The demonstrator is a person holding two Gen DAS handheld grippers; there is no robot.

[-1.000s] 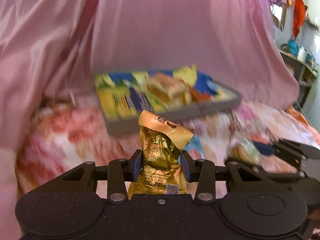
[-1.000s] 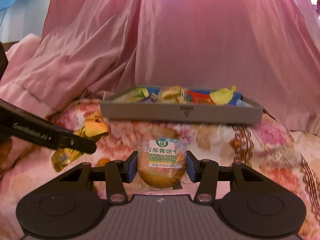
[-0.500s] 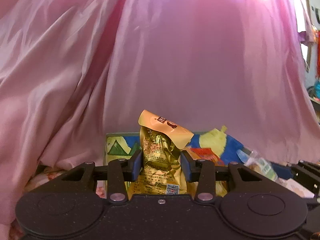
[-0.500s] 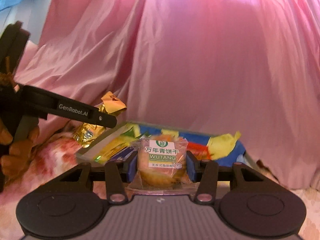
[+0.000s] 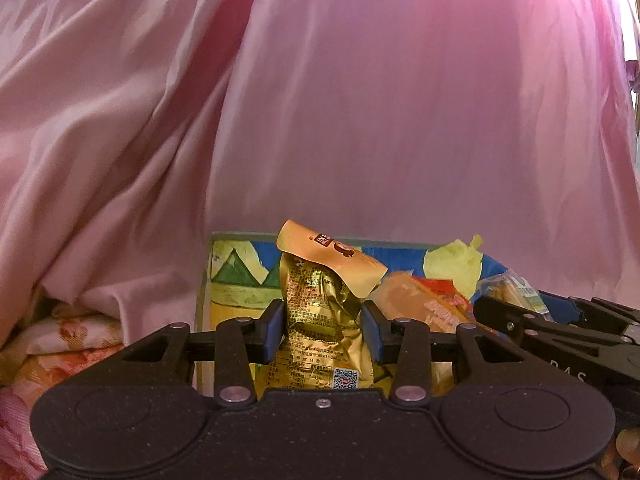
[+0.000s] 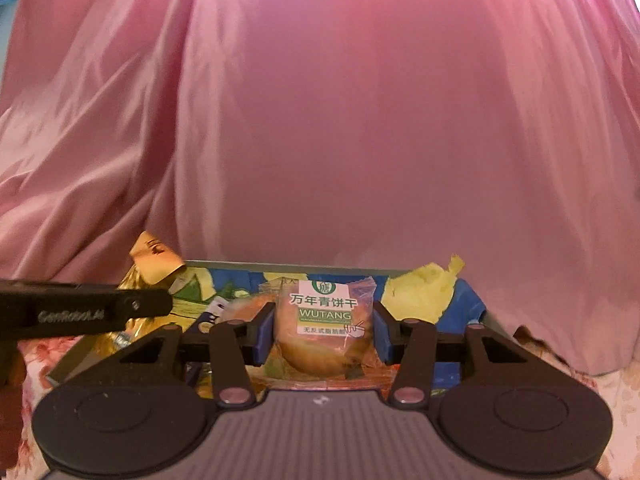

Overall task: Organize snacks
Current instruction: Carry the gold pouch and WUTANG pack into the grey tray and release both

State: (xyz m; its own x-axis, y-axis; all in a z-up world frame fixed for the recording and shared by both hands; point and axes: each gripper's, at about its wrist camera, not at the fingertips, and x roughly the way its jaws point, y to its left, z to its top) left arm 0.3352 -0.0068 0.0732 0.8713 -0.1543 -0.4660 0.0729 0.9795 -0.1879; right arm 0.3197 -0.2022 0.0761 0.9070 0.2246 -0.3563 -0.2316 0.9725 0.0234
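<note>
Left claw (image 5: 323,330): we saw it pinching one gold foil snack packet (image 5: 320,320), upright, orange flap folded over its top.
Right claw (image 6: 324,334): clamped on one clear-wrapped Wutang biscuit (image 6: 326,332), label facing the camera.
Position: both packets hung over the near part of the tray (image 6: 494,326); neither had yet been laid down.
Tray: grey-rimmed, colourful printed lining, resting on the floral bedcover (image 5: 68,336).
Tray contents: one crumpled yellow wrapper (image 6: 420,294); one orange-red packet (image 5: 424,304); further packets too overlapped to count.
Claws counted: two; each showed at the edge of the other's view, side by side, near but apart.
Backdrop: one pink satin cloth (image 6: 320,120) draped behind the tray.
Step, our judgement: lower each packet to a bare patch of lining, then release; place one at a time so the claws do not collide.
</note>
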